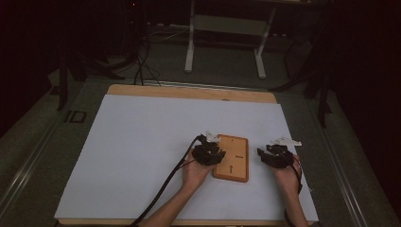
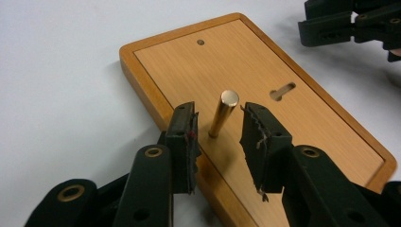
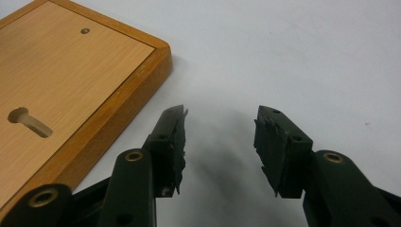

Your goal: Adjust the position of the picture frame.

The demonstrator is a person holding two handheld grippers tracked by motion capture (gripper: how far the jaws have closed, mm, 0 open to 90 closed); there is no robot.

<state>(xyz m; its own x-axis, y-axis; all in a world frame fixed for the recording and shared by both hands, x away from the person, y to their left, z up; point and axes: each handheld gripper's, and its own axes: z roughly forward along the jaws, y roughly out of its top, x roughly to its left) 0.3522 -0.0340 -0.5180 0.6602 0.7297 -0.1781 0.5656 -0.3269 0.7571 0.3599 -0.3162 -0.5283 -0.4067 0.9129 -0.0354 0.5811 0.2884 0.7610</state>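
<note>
Brass pin [image 2: 223, 113] standing upright in a hole of the wooden board [image 2: 265, 71], near the board's edge on the white table cover [image 1: 142, 142]. Left gripper [image 2: 218, 124] straddles the pin, jaws apart and not touching it: apparently the grasp or release step. Next, closing squarely would be needed. Right gripper [image 3: 220, 124] hovers released beside the board, holding nothing.

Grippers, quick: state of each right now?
Left gripper: open, jaws either side of the upright brass pin on the wooden board, not touching it.
Right gripper: open, empty, over the white table cover.
</note>
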